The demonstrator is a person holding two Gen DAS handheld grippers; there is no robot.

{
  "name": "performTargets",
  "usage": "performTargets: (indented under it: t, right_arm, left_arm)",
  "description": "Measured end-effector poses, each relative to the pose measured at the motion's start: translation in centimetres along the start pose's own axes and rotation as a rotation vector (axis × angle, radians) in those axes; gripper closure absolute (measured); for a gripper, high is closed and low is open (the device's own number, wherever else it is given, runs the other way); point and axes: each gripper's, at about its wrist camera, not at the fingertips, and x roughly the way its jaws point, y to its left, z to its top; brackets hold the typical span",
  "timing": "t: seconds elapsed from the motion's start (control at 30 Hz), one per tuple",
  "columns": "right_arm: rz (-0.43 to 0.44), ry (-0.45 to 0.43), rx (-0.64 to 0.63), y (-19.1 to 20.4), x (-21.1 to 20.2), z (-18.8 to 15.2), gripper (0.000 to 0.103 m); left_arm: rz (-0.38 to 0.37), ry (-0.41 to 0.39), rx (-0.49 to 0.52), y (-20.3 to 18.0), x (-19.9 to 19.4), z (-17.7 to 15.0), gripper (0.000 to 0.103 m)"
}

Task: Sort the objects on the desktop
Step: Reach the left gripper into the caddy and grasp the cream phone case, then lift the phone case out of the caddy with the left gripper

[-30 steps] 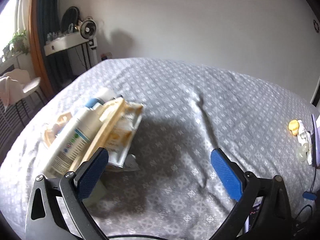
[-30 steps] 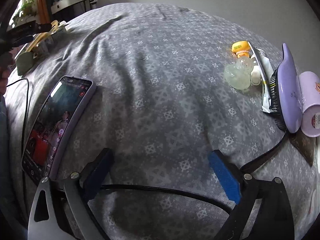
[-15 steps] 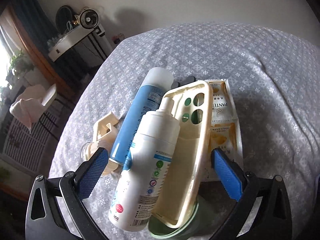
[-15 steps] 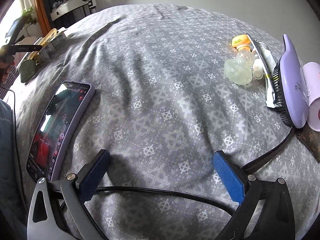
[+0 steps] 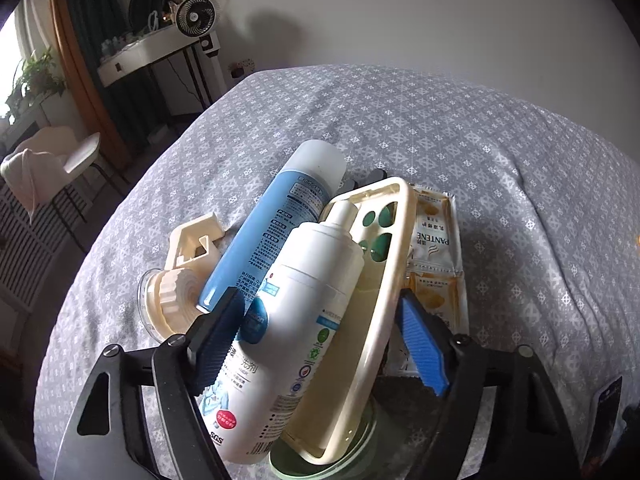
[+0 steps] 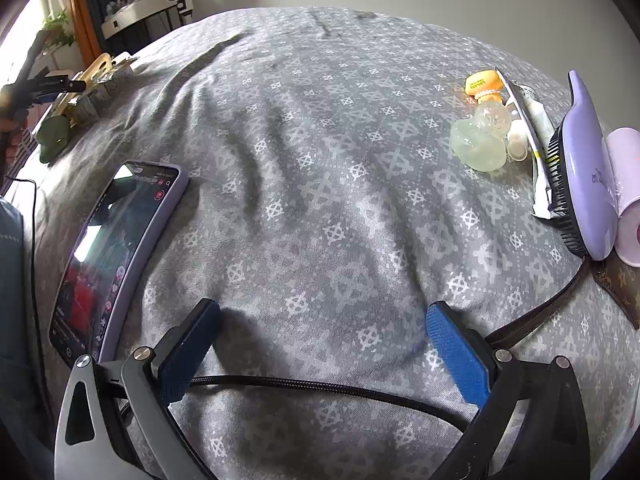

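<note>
In the left wrist view my left gripper [image 5: 320,340] is open and straddles a pile on the grey bedspread [image 5: 500,152]. Between its fingers lie a white pump bottle [image 5: 296,316] and a cream phone case [image 5: 360,320]; the pads look near them, contact unclear. A blue spray can [image 5: 276,224] lies left of the bottle. Pantene sachets [image 5: 434,248] lie to the right. In the right wrist view my right gripper [image 6: 320,352] is open and empty, low over the bedspread. The pile [image 6: 80,96] and left gripper show far left.
A cream suction hook [image 5: 180,276] lies left of the pile, a green round lid [image 5: 320,464] beneath it. A lit phone [image 6: 116,248] lies left of my right gripper, a black cable [image 6: 320,390] beneath. A yellow cap [image 6: 482,82], clear items [image 6: 478,142], purple hairbrush [image 6: 588,184], pink roll [image 6: 630,196] lie right.
My left gripper swung left over the pile, lowered around the white bottle and phone case, and its fingers narrowed. My right gripper has barely moved.
</note>
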Motion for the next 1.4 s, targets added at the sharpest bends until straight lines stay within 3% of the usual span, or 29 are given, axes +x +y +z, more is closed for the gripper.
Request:
performTargets:
  t: [0.13,0.3,0.47,0.6,0.77,0.8,0.83,0.87,1.07,1.4]
  right_arm:
    - [0.0,0.0,0.0,-0.1,0.1,0.0,0.0]
    - [0.0,0.0,0.0,-0.1,0.0,0.0,0.0]
    - [0.0,0.0,0.0,-0.1,0.0,0.0,0.0]
    - [0.0,0.0,0.0,-0.1,0.0,0.0,0.0]
    - [0.0,0.0,0.0,0.0,0.1,0.0,0.0]
    - [0.0,0.0,0.0,0.0,0.1,0.0,0.0]
    - [0.0,0.0,0.0,0.0,0.1,0.0,0.0]
    - [-0.001,0.0,0.0,0.0,0.1,0.0,0.0]
    - [-0.001,0.0,0.0,0.0,0.1,0.0,0.0]
    - [-0.001,0.0,0.0,0.0,0.2,0.0,0.0]
  left_arm:
    - [0.028,0.023,0.051,-0.9,0.9,-0.1,0.02]
    - [0.004,0.039,-0.017,0.4,1.4,-0.2,0.016]
    - [0.037,-0.016,-0.018,0.6,0.3,-0.1,0.037]
    - [0.045,-0.037,-0.044,1.3,-0.4,0.0,0.045]
    - [0.048,-0.067,-0.092,2.4,-1.5,-0.1,0.062]
    - [0.041,-0.072,-0.098,2.5,-1.7,-0.2,0.066]
    - [0.027,-0.077,-0.101,2.5,-1.8,-0.2,0.081]
    - [0.008,-0.075,-0.103,2.4,-1.9,-0.2,0.087]
    - [0.021,-0.07,-0.048,1.1,-1.9,-0.4,0.087]
    - [0.007,-0.059,-0.071,1.8,-1.9,-0.4,0.086]
